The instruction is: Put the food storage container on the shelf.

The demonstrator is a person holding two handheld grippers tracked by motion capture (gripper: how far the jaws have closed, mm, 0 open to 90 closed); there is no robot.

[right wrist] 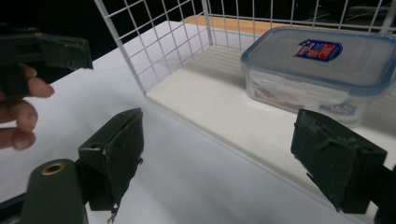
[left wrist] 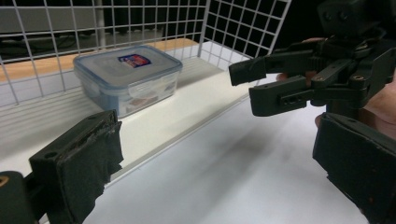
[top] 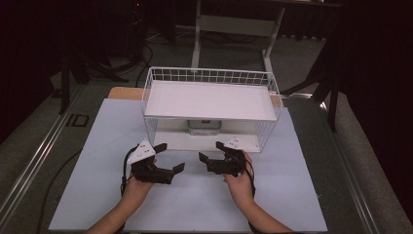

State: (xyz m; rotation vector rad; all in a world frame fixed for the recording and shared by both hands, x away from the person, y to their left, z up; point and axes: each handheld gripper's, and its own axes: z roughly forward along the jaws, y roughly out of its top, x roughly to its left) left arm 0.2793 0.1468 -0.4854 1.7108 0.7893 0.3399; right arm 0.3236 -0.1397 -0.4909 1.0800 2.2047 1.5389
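Both grippers sit closest to me, in front of the white wire rack (top: 210, 108) on the tabletop (top: 97, 185). I have the left gripper (top: 168, 161) released, jaws spread with nothing between them, and the right gripper (top: 212, 152) likewise wide apart and empty, pointing toward the left one. In the right gripper view the pads (right wrist: 114, 154) frame bare white surface just short of the rack's lower shelf.

What I care about is the clear plastic food container (right wrist: 322, 70) with the blue-rimmed snap lid. It stands on the lower shelf of the rack, under the upper shelf, toward the back and roughly mid-width, set well in from the rack's open front edge. In the left gripper view (left wrist: 127, 77) I can see something dim inside it, but I cannot tell what.

My read: it is a stiff, thin-walled box, probably light unless the contents are dense, and its smooth walls and glossy lid look slippery. I would not pinch the lid flat from above, since the upper shelf leaves little room. I would come in level through the rack's front and close across the two short sides just below the lid rim, where the lip gives the pads something to catch. Squeezing hard could flex the walls or pop a latch, so a moderate grip seems right.
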